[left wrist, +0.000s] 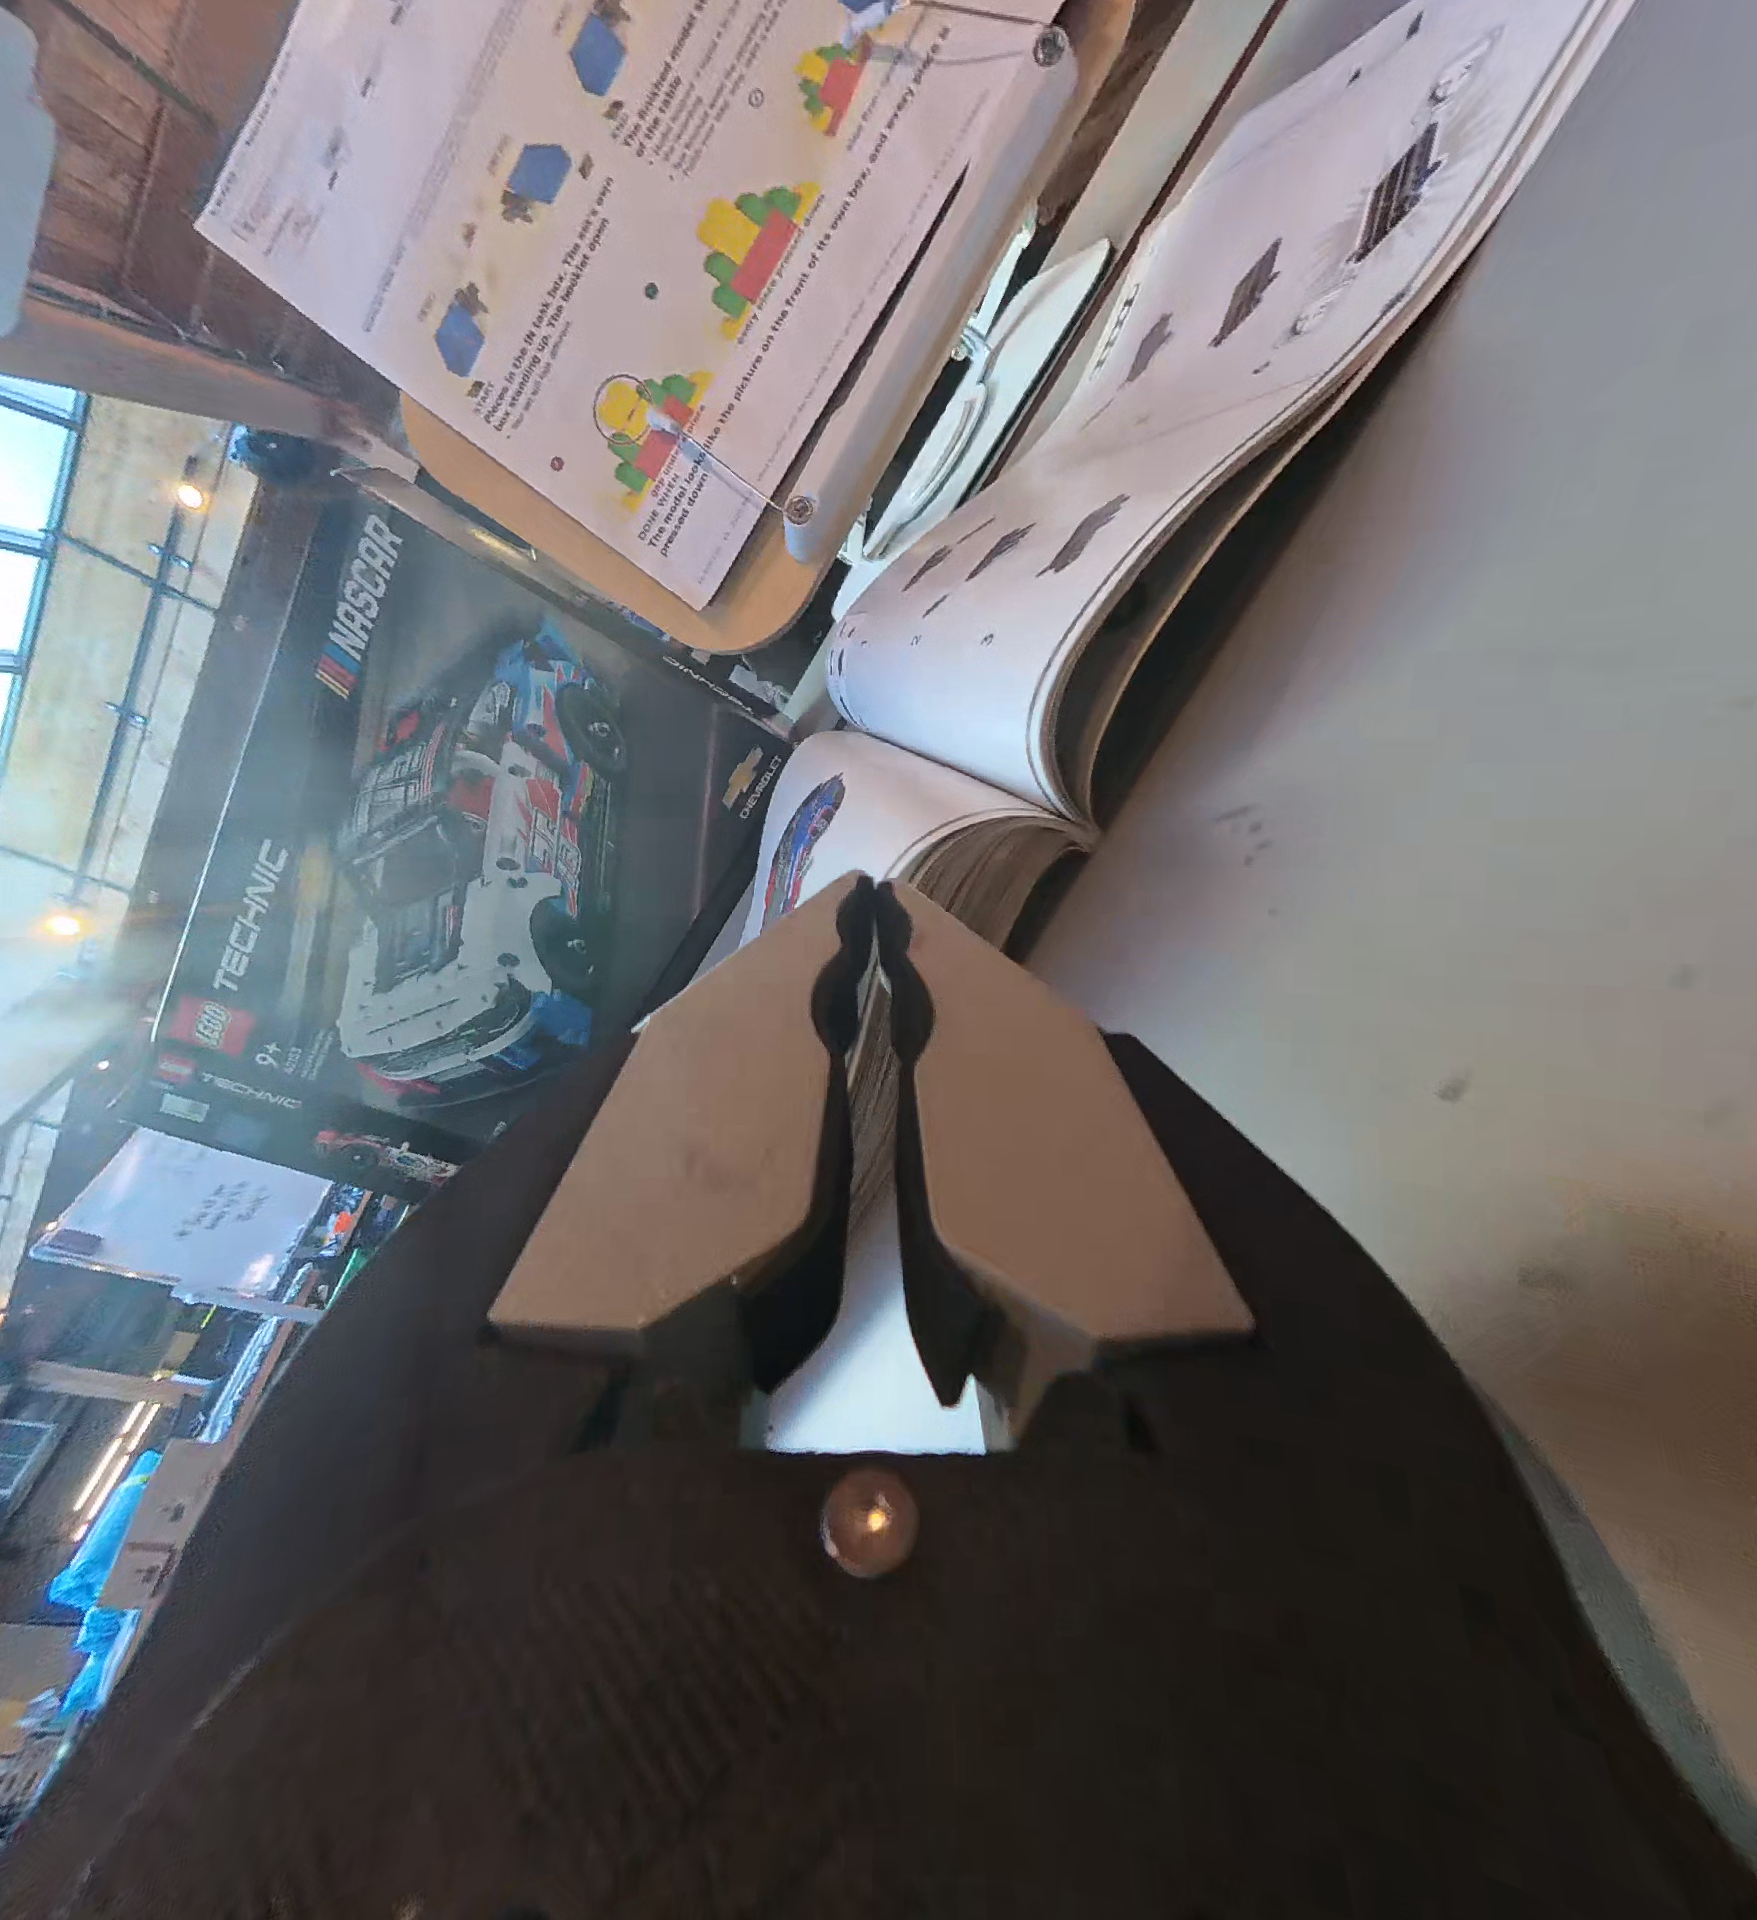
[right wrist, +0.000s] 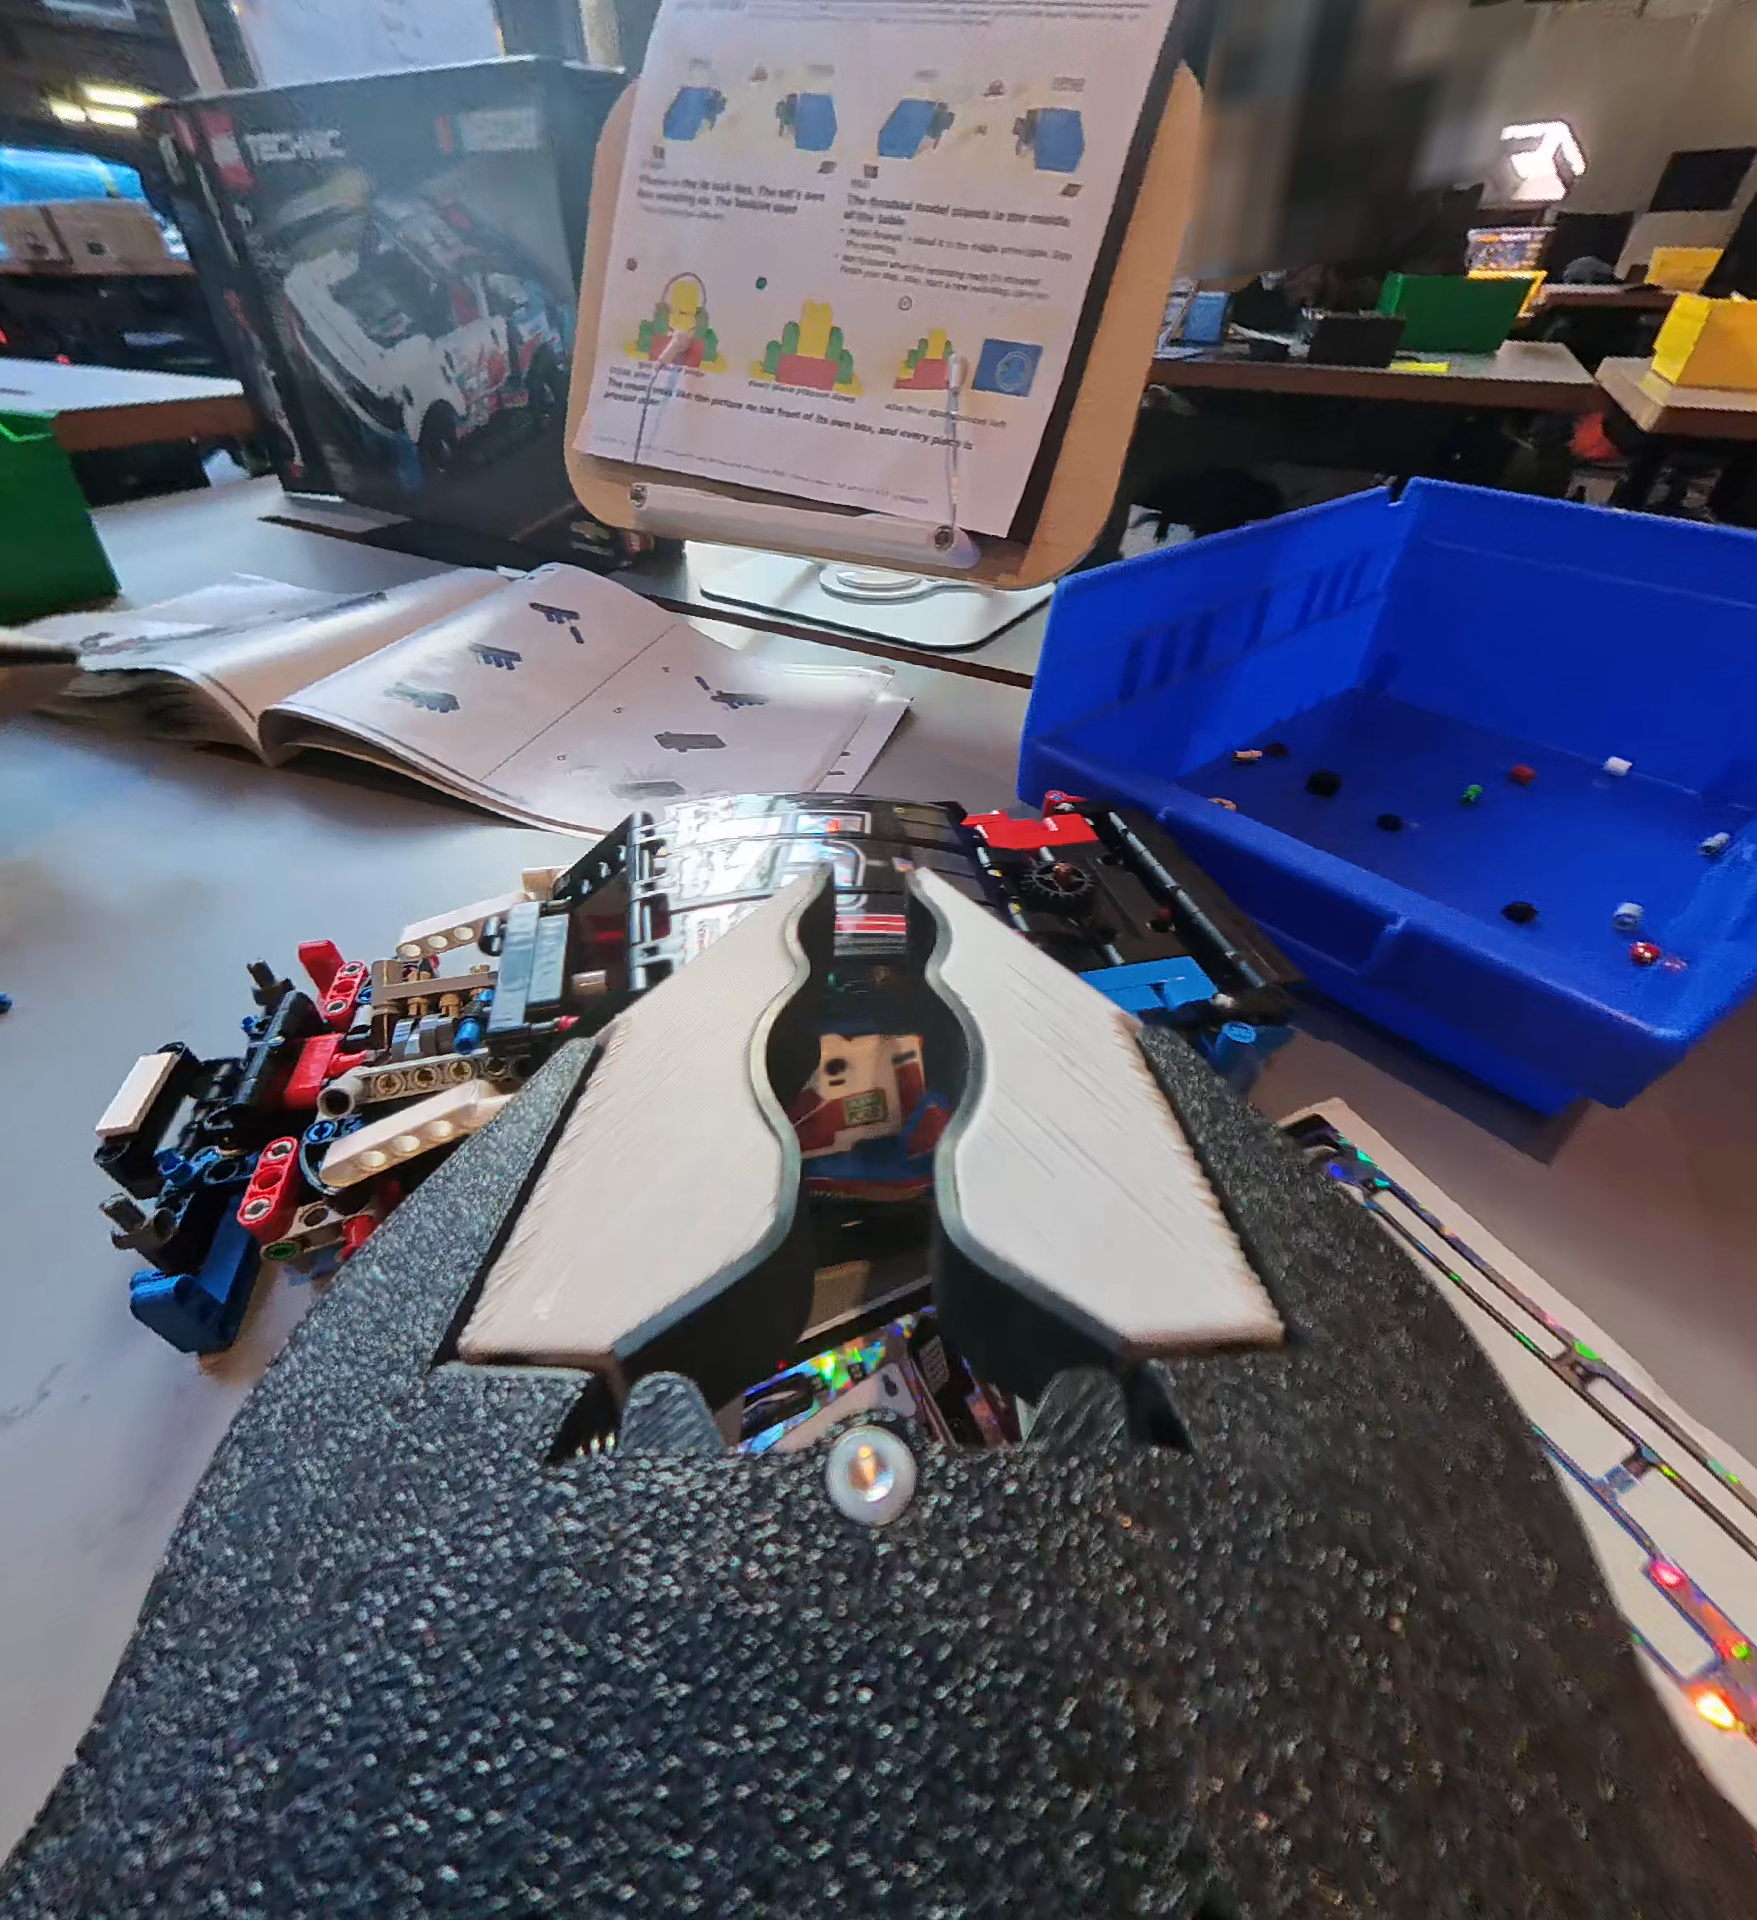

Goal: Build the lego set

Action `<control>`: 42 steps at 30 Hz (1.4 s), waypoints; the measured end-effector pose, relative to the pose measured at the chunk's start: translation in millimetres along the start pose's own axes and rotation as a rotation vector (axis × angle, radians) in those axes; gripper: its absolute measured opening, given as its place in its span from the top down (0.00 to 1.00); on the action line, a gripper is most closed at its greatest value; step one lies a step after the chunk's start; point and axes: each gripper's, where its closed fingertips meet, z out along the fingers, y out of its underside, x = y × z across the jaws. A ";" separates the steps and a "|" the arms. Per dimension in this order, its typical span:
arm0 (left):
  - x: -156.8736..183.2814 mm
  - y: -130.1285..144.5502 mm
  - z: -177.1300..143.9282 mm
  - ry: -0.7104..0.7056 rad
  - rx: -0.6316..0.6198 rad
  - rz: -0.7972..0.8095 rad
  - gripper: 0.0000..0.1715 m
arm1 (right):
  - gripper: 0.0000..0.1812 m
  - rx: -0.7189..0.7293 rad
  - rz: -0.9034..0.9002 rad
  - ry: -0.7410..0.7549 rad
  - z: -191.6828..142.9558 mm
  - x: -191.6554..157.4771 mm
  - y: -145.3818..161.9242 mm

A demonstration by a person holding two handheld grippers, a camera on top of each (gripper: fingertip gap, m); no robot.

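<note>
Right tool (right wrist: 869, 914) is sitting spread open over the half-built lego car (right wrist: 853, 883) on the worktop (right wrist: 126, 810), gripping nothing. Left tool (left wrist: 874, 888) is pinched closed, empty, w/ instruction booklet (left wrist: 1113, 582) ahead. Imo check the page b4 pressing, steadying the chassis.

We found the left wrist view rolled about a quarter turn, so the pale grey tabletop (left wrist: 1476, 935) ran up its right side; it sat low and near the surface, looking along its white fingers (left wrist: 749, 1122) toward the open white instruction booklet (left wrist: 1113, 582). The right wrist view stood upright and higher, tilted down over the half-built black, red and blue brick car (right wrist: 708, 935) close beneath it. Both views shared the booklet (right wrist: 541, 686), the dark car-printed set box (left wrist: 417, 831) (right wrist: 386, 291) and the printed sheet on a tan stand (left wrist: 645, 239) (right wrist: 853, 260).
</note>
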 end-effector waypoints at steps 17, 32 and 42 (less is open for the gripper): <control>16.2 -20.6 -2.8 0.086 0.082 -0.010 1.00 | 0.93 0.071 -0.063 -0.157 -20.3 -27.8 -22.7; 140.2 -124.7 -8.0 1.141 0.350 -0.056 0.92 | 0.87 -0.486 -0.106 -0.489 -33.4 -160.1 69.9; 167.8 -139.9 -16.4 1.473 0.333 -0.002 0.89 | 0.94 -0.593 -0.178 -0.457 -22.2 -151.2 93.5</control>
